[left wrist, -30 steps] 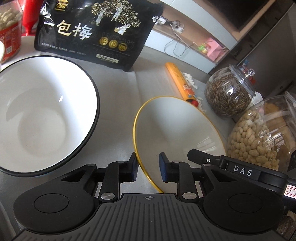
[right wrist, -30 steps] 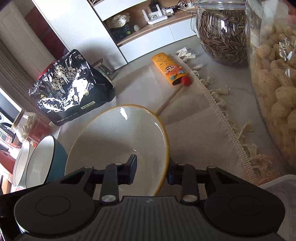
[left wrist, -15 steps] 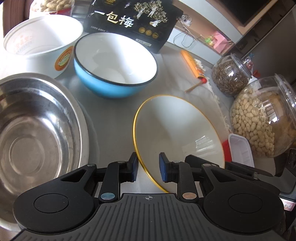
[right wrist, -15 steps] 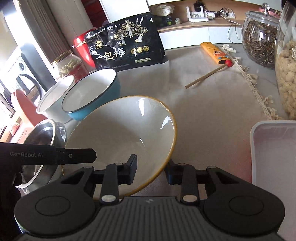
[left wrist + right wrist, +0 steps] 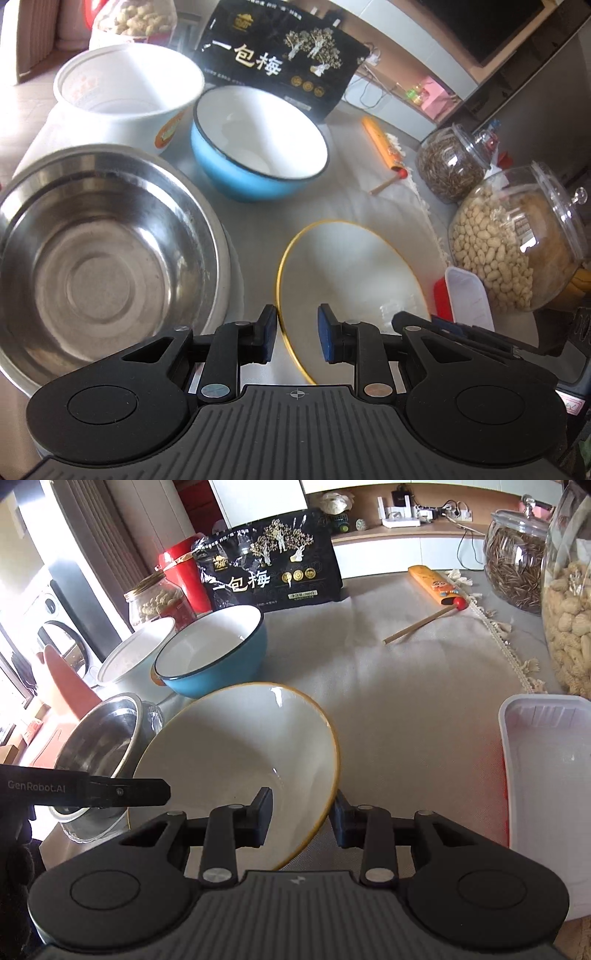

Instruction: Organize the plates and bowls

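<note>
Your work surface is a table under a grey cloth (image 5: 406, 701) with a fringed edge; behind it stand white cabinets and a wooden shelf (image 5: 406, 520) with cables.

On the cloth, largest first: the steel bowl (image 5: 99, 258), empty, at your left; the white tub (image 5: 125, 88) and blue bowl (image 5: 258, 144), both empty, touching; the black bag (image 5: 280, 62) upright behind them.

You hold the gold-rimmed bowl (image 5: 240, 768), empty and tilted, beside the steel bowl. Your left gripper (image 5: 297, 334) straddles its rim; contact cannot be confirmed. Your right gripper (image 5: 301, 819) straddles the opposite rim, jaws opening.

At your right: peanut jar (image 5: 517, 251), seed jar (image 5: 450, 166), white tray (image 5: 550, 797), empty.
</note>
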